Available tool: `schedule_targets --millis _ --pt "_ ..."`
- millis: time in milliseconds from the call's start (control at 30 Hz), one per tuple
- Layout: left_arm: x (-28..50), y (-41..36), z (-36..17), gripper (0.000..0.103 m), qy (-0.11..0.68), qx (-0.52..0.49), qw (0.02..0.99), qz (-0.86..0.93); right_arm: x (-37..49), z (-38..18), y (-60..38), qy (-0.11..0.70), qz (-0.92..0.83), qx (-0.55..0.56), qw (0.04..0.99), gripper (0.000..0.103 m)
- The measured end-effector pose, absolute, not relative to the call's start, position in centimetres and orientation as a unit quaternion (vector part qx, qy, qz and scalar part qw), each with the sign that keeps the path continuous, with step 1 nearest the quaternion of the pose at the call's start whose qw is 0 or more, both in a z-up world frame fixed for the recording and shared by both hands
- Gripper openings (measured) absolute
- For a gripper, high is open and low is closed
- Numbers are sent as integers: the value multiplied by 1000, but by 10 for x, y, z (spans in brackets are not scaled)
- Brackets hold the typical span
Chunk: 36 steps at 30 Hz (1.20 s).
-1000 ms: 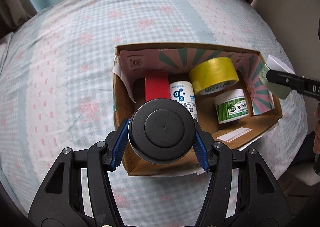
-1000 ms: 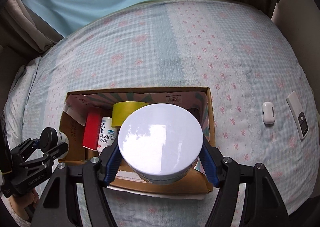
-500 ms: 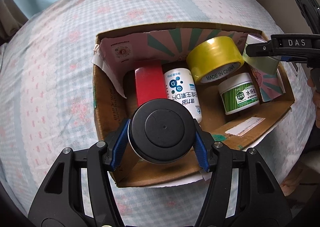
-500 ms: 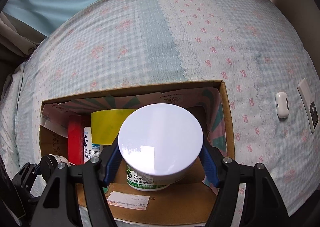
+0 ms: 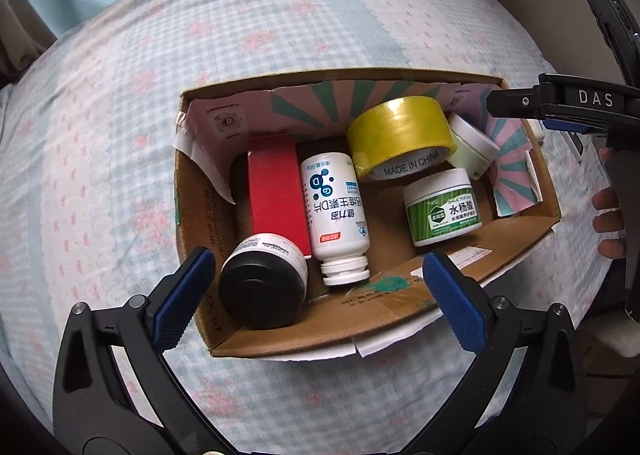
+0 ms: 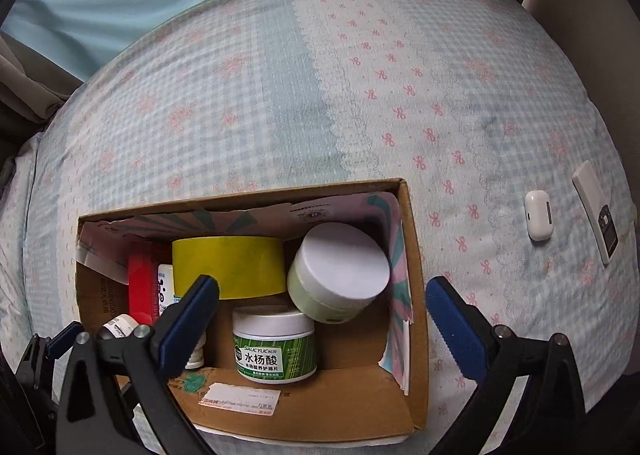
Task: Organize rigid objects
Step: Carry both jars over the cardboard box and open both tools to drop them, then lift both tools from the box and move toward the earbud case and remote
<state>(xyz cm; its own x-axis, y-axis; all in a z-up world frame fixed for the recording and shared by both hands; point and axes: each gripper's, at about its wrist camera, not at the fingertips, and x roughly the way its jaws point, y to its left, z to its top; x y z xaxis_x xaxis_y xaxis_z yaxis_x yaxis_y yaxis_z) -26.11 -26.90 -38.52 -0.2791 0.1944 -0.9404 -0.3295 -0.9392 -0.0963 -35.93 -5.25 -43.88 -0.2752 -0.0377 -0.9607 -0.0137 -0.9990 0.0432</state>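
Observation:
A cardboard box [image 5: 516, 249] [image 6: 414, 247] sits on the bed. A black-lidded jar [image 5: 262, 291] lies tilted in its near left corner, free of my left gripper [image 5: 316, 295], whose jaws are opening wide above it, nothing pressed between them. A pale green jar with a white lid [image 6: 338, 273] [image 5: 472, 145] rests tilted in the far right of the box, below my right gripper [image 6: 318, 321], whose jaws are also opening, clear of it. Also inside lie a yellow tape roll [image 5: 400, 137], a white bottle [image 5: 336, 207], a red box [image 5: 276, 191] and a green-labelled jar [image 6: 274, 347].
The box stands on a blue checked bedsheet [image 6: 280, 95]. On the sheet to the right lie a white earbud case [image 6: 538, 221] and a white remote [image 6: 598, 211]. A person's fingers [image 5: 608, 223] show at the right edge of the left wrist view. Curtains hang behind the bed.
Both grippers went from shut on their jars to wide open. The black-lidded jar dropped into the near left corner of the box, the white-lidded jar into its far right.

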Motion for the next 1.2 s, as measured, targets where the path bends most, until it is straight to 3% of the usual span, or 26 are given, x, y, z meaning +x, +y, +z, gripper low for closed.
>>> schedule_targets --millis 533,1200 --pt "-236 -277 -318 103 47 -556 140 818 -325 -386 -44 -30 -816 577 23 103" --pt "-193 -220 -189 103 89 -463 136 871 -229 -234 46 60 -875 480 3 103"
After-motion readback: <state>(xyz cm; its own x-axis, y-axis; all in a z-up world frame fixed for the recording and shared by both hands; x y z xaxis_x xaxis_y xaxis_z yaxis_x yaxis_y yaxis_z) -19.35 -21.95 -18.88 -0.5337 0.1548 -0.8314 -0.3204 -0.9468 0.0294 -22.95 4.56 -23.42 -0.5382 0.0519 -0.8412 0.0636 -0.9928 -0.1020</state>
